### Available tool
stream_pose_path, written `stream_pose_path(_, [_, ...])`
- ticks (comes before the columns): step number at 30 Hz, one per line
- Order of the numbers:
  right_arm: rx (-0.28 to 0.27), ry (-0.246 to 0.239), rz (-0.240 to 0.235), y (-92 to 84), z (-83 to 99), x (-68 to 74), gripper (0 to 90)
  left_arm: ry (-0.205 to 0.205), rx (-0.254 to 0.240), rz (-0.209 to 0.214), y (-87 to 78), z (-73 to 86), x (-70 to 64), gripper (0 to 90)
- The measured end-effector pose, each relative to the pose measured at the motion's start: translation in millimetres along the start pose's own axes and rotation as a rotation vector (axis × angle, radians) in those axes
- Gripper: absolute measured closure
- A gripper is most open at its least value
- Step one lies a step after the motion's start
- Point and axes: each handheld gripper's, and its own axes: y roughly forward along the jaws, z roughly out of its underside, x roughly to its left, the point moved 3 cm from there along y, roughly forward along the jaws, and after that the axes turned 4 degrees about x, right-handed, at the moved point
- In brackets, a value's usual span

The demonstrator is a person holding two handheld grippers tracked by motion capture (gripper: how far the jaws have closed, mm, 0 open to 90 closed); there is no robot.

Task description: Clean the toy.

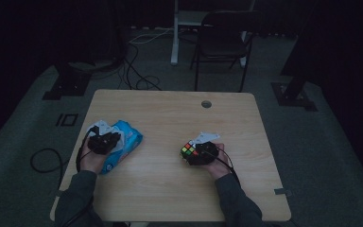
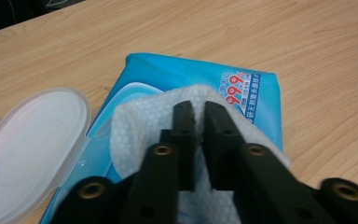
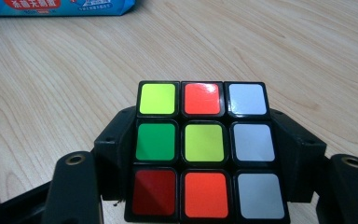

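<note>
- Left gripper: jaws nearly together, pinching the white wipe that sticks up from the blue pack; lid is flipped open.
- Pack lies at counter left, long axis running near-to-far.
- Right gripper clamps the cube, well right of the wipe.
- Judgement: pull the wipe up and rightward toward the cube.

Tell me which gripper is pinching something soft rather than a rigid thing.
The left gripper: its jaws pinch a white wet wipe from the blue pack. The right gripper clamps the puzzle cube.
</note>
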Motion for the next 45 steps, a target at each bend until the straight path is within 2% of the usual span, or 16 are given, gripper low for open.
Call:
stream_pose_path(3, [-0.001, 0.0, 0.001, -0.1, 0.3, 0.2, 33.8, -0.005, -0.008, 0.01, -1.2, -3.3, -1.5, 89.8])
stream_pose_path(11, [-0.006, -0.001, 0.001, -0.9, 0.3, 0.6, 33.8, 0.002, -0.055, 0.056, -12.8, -13.8, -8.0, 90.0])
stream_pose_path(16, [-0.009, 0.001, 0.0, -1.2, 0.0, 1.2, 33.8, 0.022, -0.104, 0.128, -22.5, -24.3, -19.2, 90.0])
stream_pose_path(21, [-0.011, 0.002, 0.0, -1.6, 0.0, 1.1, 33.8, 0.06, -0.142, 0.172, -31.4, -35.0, -35.1, 90.0])
stream_pose_path(23, [-0.013, 0.002, 0.0, -1.8, 0.1, 1.2, 33.8, 0.074, -0.142, 0.163, -31.3, -35.0, -36.7, 89.9])
stream_pose_path(24, [-0.014, 0.002, -0.001, -1.9, 0.1, 1.2, 33.8, 0.064, -0.144, 0.165, -30.3, -33.7, -35.8, 86.7])
stream_pose_path(26, [-0.014, 0.003, -0.002, -2.3, 0.1, 1.7, 33.8, 0.049, -0.133, 0.117, -27.5, -29.1, -33.0, 75.4])
stream_pose_path(28, [-0.016, 0.003, -0.002, -3.3, 0.0, 1.7, 33.8, 0.03, -0.133, 0.104, -26.4, -21.7, -29.6, 67.9])
stream_pose_path(32, [-0.025, 0.006, 0.0, -5.6, -0.5, 0.4, 33.8, 0.021, -0.126, 0.046, -29.5, -4.4, -22.6, 57.3])
stream_pose_path(35, [-0.027, 0.007, 0.002, -5.9, -0.6, 0.3, 33.8, 0.023, -0.12, 0.007, -32.2, 5.1, -17.6, 52.0])
stream_pose_path(37, [-0.025, 0.004, 0.001, -5.4, -0.6, 1.0, 33.8, 0.034, -0.114, -0.001, -32.2, 9.3, -16.4, 49.4])
stream_pose_path(38, [-0.024, 0.004, 0.0, -4.9, -0.6, 1.4, 33.8, 0.042, -0.12, 0.01, -31.7, 10.8, -16.3, 46.6])
stream_pose_path(41, [-0.018, 0.003, -0.002, -3.5, -0.4, 2.8, 33.8, 0.044, -0.099, -0.001, -23.8, 12.6, -13.5, 43.4])
stream_pose_path(45, [-0.018, -0.001, -0.004, -3.3, -0.4, 3.5, 33.8, 0.045, -0.055, -0.024, -10.4, 11.5, -11.2, 43.6])
